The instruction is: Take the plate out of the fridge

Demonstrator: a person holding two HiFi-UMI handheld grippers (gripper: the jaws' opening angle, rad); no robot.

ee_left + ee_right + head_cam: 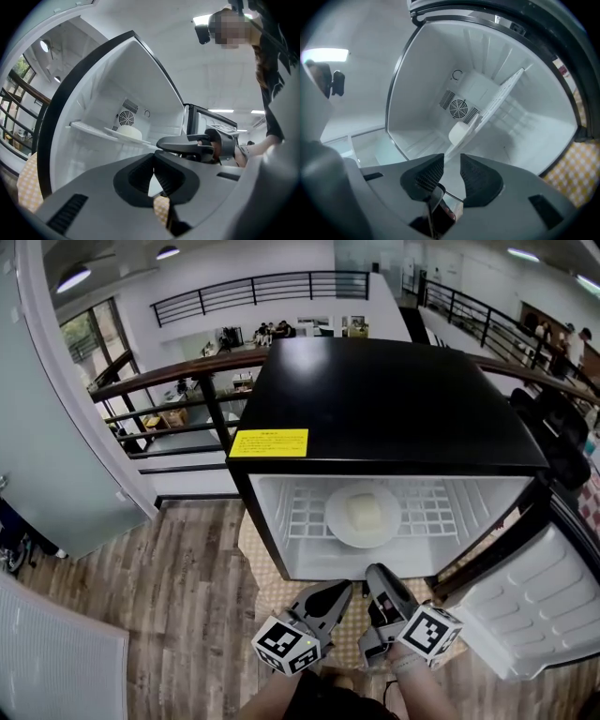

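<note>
A white plate (337, 521) carrying a pale block (365, 512) rests on the wire shelf (431, 507) inside the open black fridge (375, 399). Both grippers hover side by side just in front of the fridge opening, below the plate and apart from it. My left gripper (342, 590) has its pads touching with nothing between them (154, 168). My right gripper (375, 574) stands slightly open and empty (452, 165). The plate (112, 131) with its block (129, 132) shows in the left gripper view, and the block (459, 132) lies straight beyond the jaws in the right gripper view.
The fridge door (534, 606) hangs open to the right. A yellow sticker (269, 442) marks the fridge top. A checkered mat (272, 592) lies under the fridge on the wood floor (169, 577). A railing (169, 381) runs behind, and a grey wall panel (56, 446) stands at the left.
</note>
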